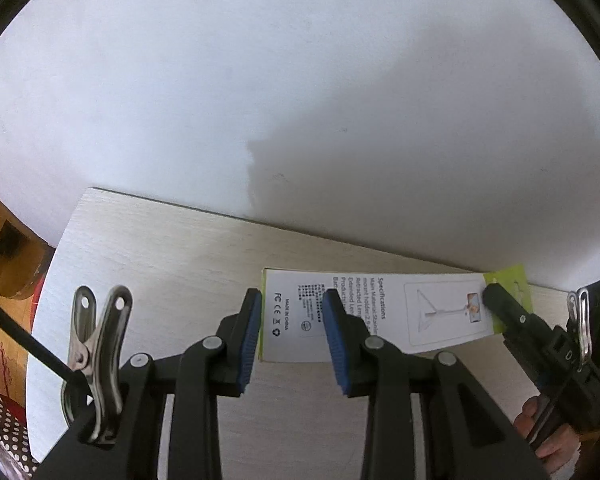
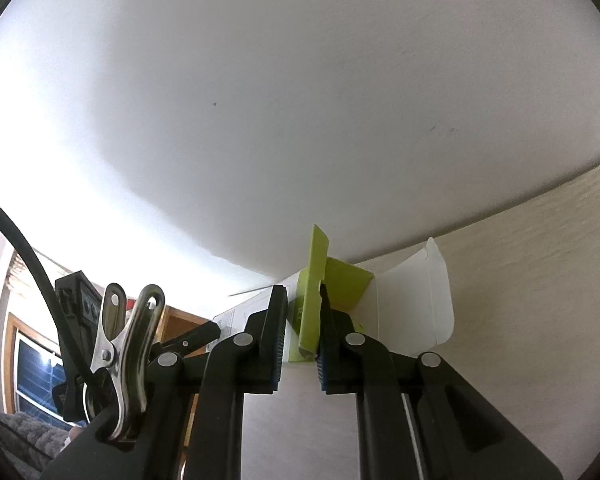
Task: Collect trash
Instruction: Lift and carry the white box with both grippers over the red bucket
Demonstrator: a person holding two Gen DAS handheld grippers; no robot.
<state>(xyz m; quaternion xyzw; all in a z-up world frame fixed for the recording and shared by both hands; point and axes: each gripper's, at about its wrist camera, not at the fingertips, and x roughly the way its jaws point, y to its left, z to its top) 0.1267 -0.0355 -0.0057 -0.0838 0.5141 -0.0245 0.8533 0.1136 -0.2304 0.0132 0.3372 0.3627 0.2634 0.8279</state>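
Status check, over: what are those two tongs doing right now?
Right tongs shut on box's green flap. Left tongs open above box on table. Nothing in the way.

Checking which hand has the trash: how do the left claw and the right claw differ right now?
The left claw stands open over the box, gripping nothing; the right claw is pinched on the box's green flap. The left claw hovers above the box's printed end; the right claw is at its opened end. Both have black arms with blue pads.

Looks like a home: a pale wood-grain tabletop [image 1: 148, 248] against a plain white wall [image 1: 220, 80], a wood-framed window [image 2: 32, 364] off left.
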